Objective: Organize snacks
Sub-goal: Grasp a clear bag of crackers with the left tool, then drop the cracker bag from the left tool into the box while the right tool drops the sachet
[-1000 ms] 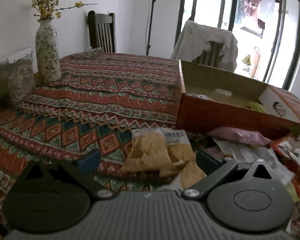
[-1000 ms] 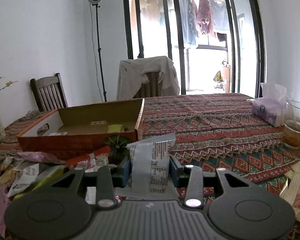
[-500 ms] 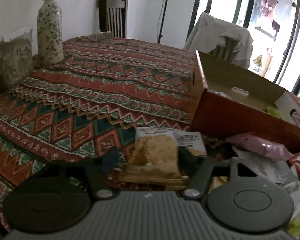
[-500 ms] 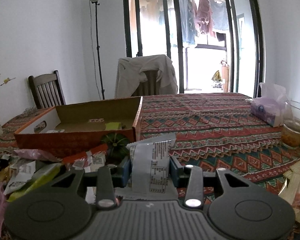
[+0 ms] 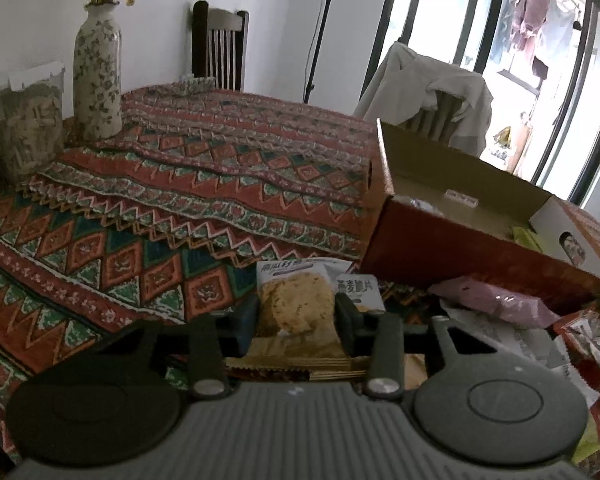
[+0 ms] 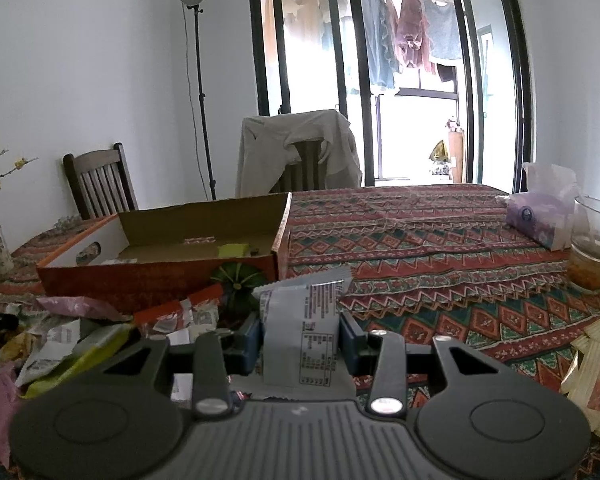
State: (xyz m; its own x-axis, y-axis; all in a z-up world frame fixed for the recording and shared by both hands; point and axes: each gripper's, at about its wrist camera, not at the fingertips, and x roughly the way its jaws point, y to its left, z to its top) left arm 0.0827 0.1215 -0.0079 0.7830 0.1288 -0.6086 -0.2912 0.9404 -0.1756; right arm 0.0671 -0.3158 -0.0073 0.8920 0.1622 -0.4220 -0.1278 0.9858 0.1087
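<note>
My left gripper (image 5: 296,320) is shut on a cracker packet (image 5: 296,304) showing a yellow biscuit, held above the patterned tablecloth just left of the open cardboard box (image 5: 459,236). My right gripper (image 6: 301,340) is shut on a grey snack packet (image 6: 300,340) with printed label text, held upright in front of the same box (image 6: 160,276). A pile of loose snack packets (image 6: 72,332) lies before the box, with a pink packet (image 5: 491,304) among them. A few small items lie inside the box.
A flowered vase (image 5: 98,76) and a jar (image 5: 24,136) stand at the far left. A tissue pack (image 6: 539,220) and a glass bowl (image 6: 595,248) stand at the right, with orange packets (image 6: 599,376) near the front. A small green pumpkin (image 6: 236,280) sits by the box. Chairs ring the table.
My left gripper closed from open onto the cracker packet and lifted it off the table. My right gripper kept hold of the grey packet and barely moved.
</note>
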